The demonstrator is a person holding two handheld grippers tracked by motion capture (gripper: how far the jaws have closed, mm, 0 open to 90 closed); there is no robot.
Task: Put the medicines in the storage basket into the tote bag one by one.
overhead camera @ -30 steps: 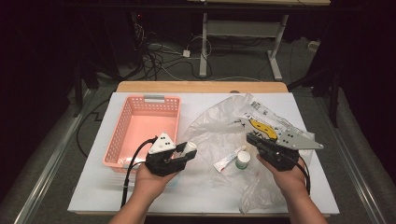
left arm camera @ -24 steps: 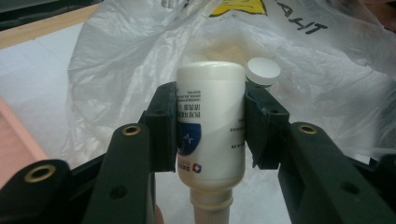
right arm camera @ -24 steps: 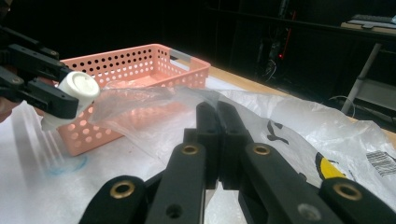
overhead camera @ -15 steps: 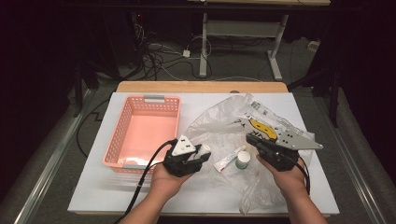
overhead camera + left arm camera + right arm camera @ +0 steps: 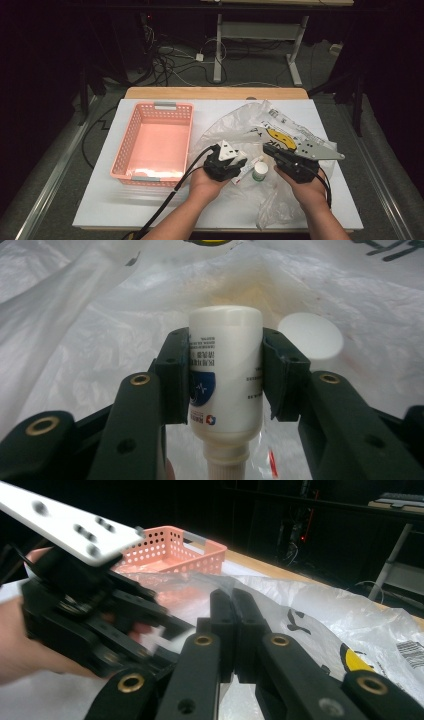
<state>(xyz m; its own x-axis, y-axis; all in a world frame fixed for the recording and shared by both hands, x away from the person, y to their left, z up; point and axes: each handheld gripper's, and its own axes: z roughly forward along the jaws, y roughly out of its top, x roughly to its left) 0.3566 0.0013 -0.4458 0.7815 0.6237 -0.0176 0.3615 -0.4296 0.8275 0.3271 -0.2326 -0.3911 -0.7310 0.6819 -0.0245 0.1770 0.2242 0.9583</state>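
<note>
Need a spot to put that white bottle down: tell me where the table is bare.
The white board is bare along its near edge, left of the left gripper and in front of the pink basket; the basket's floor is bare too. The right side is crowded: the plastic bag, a white jar and the right gripper.

Glossy smooth plastic bottle; crinkly translucent plastic bag; matt perforated plastic basket.

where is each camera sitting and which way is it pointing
High view: above the person's side, facing forward and down on the table; both forearms, left gripper, right gripper.
Left gripper view: along its jaws, clamped on a white bottle over the plastic bag.
Right gripper view: along its closed jaws toward the pink basket.
Shared: bag, basket, left gripper.
</note>
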